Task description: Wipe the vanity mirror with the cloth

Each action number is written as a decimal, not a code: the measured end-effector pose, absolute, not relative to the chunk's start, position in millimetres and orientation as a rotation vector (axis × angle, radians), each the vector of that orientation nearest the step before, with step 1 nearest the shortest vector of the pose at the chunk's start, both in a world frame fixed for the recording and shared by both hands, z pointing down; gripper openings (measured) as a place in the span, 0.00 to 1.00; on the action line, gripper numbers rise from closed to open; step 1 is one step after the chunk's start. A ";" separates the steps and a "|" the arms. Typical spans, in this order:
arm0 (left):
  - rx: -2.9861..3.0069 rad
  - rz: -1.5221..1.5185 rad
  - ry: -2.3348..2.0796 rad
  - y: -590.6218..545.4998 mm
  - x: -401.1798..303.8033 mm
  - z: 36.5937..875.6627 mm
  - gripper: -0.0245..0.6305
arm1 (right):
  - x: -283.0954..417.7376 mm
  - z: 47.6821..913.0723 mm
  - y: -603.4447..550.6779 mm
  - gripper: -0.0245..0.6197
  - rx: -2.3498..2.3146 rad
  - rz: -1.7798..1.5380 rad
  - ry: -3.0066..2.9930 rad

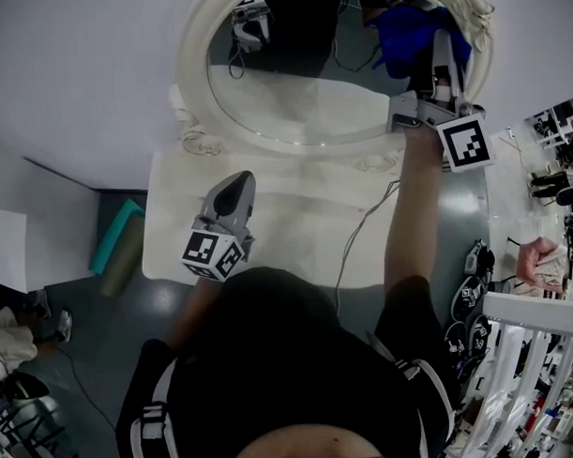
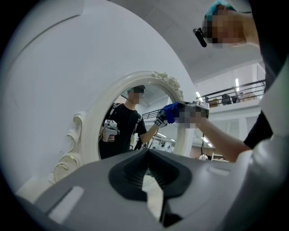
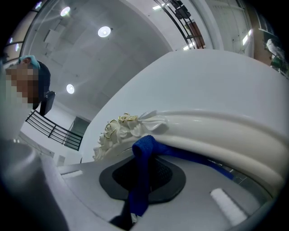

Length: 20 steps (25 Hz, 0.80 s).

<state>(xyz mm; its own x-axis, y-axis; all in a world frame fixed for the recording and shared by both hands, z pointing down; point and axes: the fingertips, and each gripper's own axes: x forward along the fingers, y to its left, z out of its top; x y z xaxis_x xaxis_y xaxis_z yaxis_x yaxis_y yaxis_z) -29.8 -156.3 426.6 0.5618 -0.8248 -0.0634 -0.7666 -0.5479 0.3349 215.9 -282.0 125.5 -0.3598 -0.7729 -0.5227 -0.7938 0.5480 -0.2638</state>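
Observation:
The oval vanity mirror [image 1: 292, 106] stands in an ornate white frame [image 1: 192, 76] at the back of the white vanity top [image 1: 296, 223]. My right gripper [image 1: 438, 72] is raised at the mirror's upper right edge, shut on a blue cloth [image 1: 406, 31] that presses against the glass by the frame. In the right gripper view the cloth [image 3: 139, 189] runs out of the right gripper [image 3: 144, 155] and under the frame's rim [image 3: 203, 131], beside its flower crest [image 3: 117, 128]. My left gripper [image 1: 233, 188] hovers low over the vanity top, shut and holding nothing, pointing at the mirror [image 2: 131, 131].
A thin cable [image 1: 357, 240] trails across the vanity top and off its front edge. A teal object [image 1: 118, 234] lies on the floor at the left. Shoes [image 1: 472, 301] and a white rack [image 1: 535, 356] stand at the right. A plain white wall backs the mirror.

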 end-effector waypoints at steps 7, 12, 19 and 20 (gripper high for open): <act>2.519 -0.298 -1.348 -144.2 -43.6 427.3 0.05 | 214.6 128.2 -261.2 0.08 -1.239 0.061 2.144; 2.516 -0.283 -1.357 -137.0 -50.1 429.2 0.05 | 224.0 137.9 -236.8 0.08 -1.211 0.037 2.079; 2.522 -0.259 -1.327 -132.4 -49.8 431.8 0.05 | 228.2 157.5 -204.8 0.08 -1.239 0.034 2.063; 2.522 -0.254 -1.320 -132.3 -49.4 432.7 0.05 | 229.2 162.5 -201.8 0.08 -1.252 0.029 2.061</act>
<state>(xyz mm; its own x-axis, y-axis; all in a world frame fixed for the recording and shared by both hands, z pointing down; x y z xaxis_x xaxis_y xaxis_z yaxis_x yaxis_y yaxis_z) -49.4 -132.3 432.7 0.5665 -0.8237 -0.0247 -0.7739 -0.5420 0.3276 229.2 -201.8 162.5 -0.2750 -0.7663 -0.5807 -0.7821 0.5296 -0.3285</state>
